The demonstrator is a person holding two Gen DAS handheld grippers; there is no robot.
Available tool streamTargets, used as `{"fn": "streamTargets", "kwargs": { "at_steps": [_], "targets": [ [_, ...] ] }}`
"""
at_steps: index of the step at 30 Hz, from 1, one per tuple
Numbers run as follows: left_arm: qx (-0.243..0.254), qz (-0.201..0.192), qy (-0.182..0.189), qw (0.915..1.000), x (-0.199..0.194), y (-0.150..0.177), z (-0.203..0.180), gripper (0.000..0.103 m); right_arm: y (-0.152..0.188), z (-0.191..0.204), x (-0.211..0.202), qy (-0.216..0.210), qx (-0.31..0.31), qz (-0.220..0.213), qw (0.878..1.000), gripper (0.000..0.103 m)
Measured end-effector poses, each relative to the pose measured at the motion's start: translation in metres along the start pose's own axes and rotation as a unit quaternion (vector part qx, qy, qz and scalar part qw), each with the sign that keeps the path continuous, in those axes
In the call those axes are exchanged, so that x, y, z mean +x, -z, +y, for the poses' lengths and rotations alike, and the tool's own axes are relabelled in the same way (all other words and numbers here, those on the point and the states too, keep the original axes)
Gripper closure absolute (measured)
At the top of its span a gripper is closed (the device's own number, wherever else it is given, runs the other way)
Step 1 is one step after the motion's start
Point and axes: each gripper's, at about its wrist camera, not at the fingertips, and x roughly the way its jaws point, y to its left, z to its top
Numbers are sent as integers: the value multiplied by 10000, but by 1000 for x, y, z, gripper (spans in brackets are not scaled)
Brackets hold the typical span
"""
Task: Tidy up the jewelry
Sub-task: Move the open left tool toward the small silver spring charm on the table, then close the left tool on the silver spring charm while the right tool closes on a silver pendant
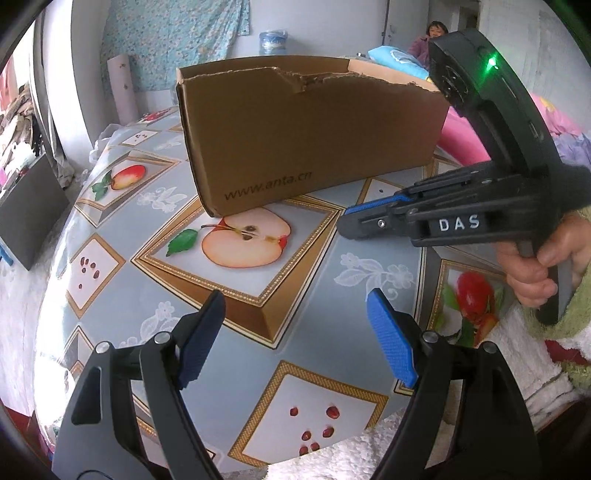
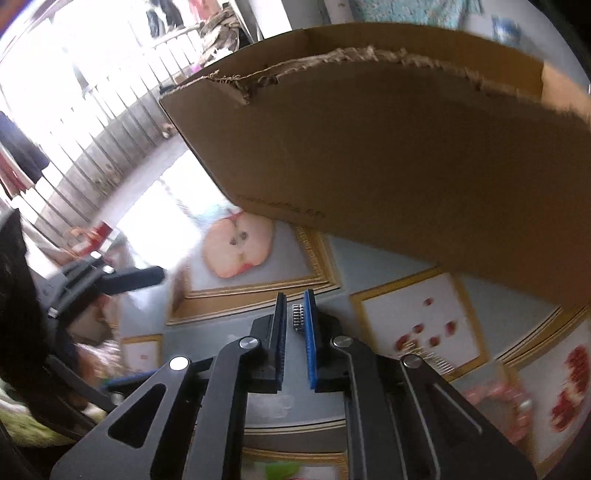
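In the right wrist view my right gripper [image 2: 294,314] stands with its jaws almost together. A small ribbed silver piece of jewelry [image 2: 297,316] sits between the tips against the blue pad, with a sliver of gap on the black pad's side. More ribbed silver links [image 2: 436,360] lie on the tablecloth just right of that finger. In the left wrist view my left gripper [image 1: 295,332] hangs wide open over the fruit-print tablecloth [image 1: 332,266] with nothing between its pads. The right gripper [image 1: 349,223] reaches in from the right, a hand [image 1: 535,266] on its handle. The left gripper [image 2: 147,277] is a blur at the left.
A torn-edged cardboard box [image 1: 314,129] stands on the table just beyond both grippers and fills the upper right wrist view as box [image 2: 406,147]. A pink blurred item [image 2: 498,398] lies at the right. White towelling [image 1: 351,458] covers the near edge. A person [image 1: 434,31] sits far behind.
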Motion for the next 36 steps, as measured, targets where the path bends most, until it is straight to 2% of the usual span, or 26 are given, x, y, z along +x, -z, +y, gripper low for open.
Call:
{"fn": "streamTargets", "kwargs": {
  "at_steps": [3,8,12,19,25,30,36],
  "targets": [
    [-4,-14,21,10000,1,0,-1,28,3,-10,-13,-211,352,-194,9990,93],
    [45,-169,143,9997,4,-8,-5,30,11,-27,-47,-254,760,-650,9947,93],
    [160,-280,310,9990,13,-19,-12,46,23,-33,-64,-158,937,-833,9920,93],
    [279,22,617,9977,37,-32,-29,69,51,-43,-85,3,1179,-1053,9874,93],
    [388,109,541,9977,50,-38,-34,83,53,-55,-85,-62,1270,-1117,9856,93],
    [583,41,474,9972,54,-40,-39,87,53,-60,-86,-126,1319,-1240,9834,93],
    [895,-52,234,9957,51,-33,-45,98,54,-55,-90,-23,1221,-1272,9843,93]
  ]
}}
